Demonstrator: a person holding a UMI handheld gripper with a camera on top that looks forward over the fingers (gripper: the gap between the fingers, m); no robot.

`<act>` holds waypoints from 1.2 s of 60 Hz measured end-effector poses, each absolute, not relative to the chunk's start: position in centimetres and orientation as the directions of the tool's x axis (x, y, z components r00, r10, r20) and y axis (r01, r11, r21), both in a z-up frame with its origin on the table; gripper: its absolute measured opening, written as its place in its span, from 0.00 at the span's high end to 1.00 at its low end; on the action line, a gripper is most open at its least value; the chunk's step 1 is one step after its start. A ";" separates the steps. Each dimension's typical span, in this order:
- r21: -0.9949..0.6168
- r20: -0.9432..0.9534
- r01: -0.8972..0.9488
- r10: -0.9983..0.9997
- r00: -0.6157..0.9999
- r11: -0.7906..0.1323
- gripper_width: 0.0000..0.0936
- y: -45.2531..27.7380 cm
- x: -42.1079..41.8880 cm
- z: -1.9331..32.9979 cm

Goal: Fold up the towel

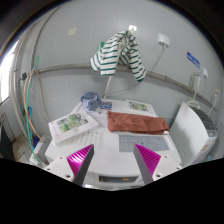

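Observation:
A reddish-brown towel lies folded flat on the white table, beyond my fingers and a little to the right. My gripper is open and empty, with its magenta pads spread wide over bare table well short of the towel. Nothing stands between the fingers.
A flat white box with a printed lid lies ahead to the left. Another printed box and a small blue item sit farther back. A striped green and white garment hangs on the wall. A white bin stands at the right.

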State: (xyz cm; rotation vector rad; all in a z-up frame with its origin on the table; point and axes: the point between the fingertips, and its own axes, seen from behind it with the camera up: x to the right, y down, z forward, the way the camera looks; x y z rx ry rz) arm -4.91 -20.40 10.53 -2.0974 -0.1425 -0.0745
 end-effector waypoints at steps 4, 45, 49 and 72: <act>-0.851 0.122 0.160 0.108 0.987 -0.500 0.11 -16.3 -6.6 9.8; -0.799 0.073 0.236 0.300 0.951 -0.553 0.98 3.6 -5.8 0.0; -0.832 0.027 0.182 0.291 0.956 -0.523 0.98 3.8 -4.9 3.0; -0.807 -0.140 -0.170 -0.096 0.985 -0.565 0.97 3.2 18.6 5.8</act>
